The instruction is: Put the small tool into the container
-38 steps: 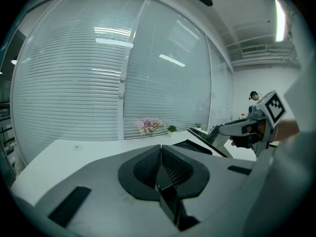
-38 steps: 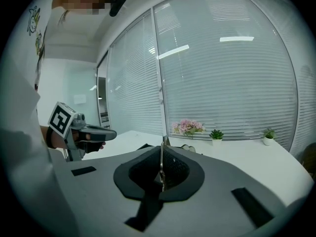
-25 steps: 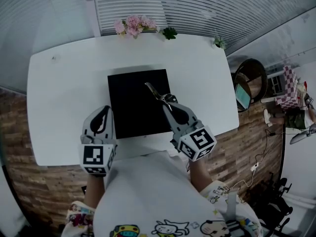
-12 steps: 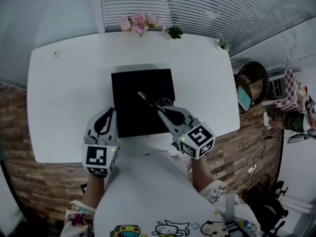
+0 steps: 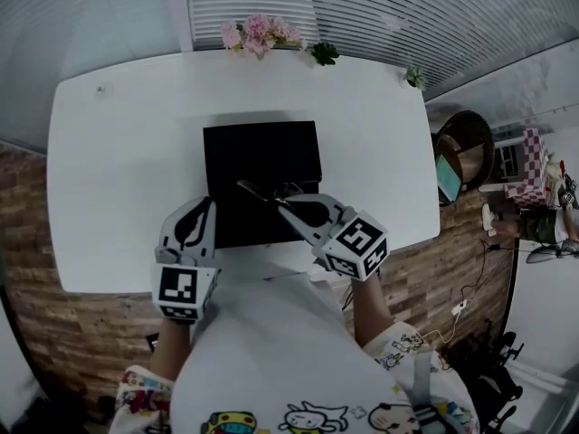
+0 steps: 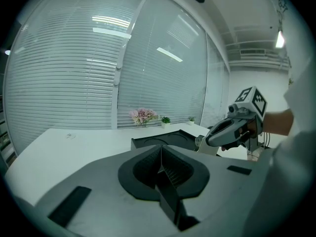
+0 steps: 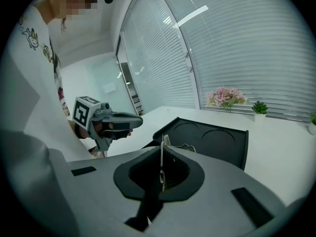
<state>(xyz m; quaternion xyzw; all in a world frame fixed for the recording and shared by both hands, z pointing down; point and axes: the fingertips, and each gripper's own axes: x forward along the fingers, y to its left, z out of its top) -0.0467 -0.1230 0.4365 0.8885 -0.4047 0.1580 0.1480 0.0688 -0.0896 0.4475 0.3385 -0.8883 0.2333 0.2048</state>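
Note:
The container is a shallow black tray [image 5: 244, 152] in the middle of the white table [image 5: 118, 152]; its two round recesses show in the right gripper view [image 7: 217, 137]. My right gripper [image 5: 288, 208] hangs over the tray's near right part, shut on a thin metal tool [image 5: 258, 193] that points left across the tray. Between the jaws the tool [image 7: 161, 157] is a narrow upright blade. My left gripper [image 5: 194, 204] sits at the tray's near left edge with its jaws together and nothing between them [image 6: 160, 169]. From there the right gripper [image 6: 229, 130] shows beside the tray [image 6: 158, 141].
Pink flowers [image 5: 258, 34] and two small green plants [image 5: 323, 54] [image 5: 416, 78] line the table's far edge under the window blinds. A round dark seat [image 5: 457, 156] stands off the table's right end. The near table edge runs just under both grippers.
My right gripper has dropped and tipped downward with the tool, whose tip has swung from the tray's middle toward its near left. The left gripper has kept its place.

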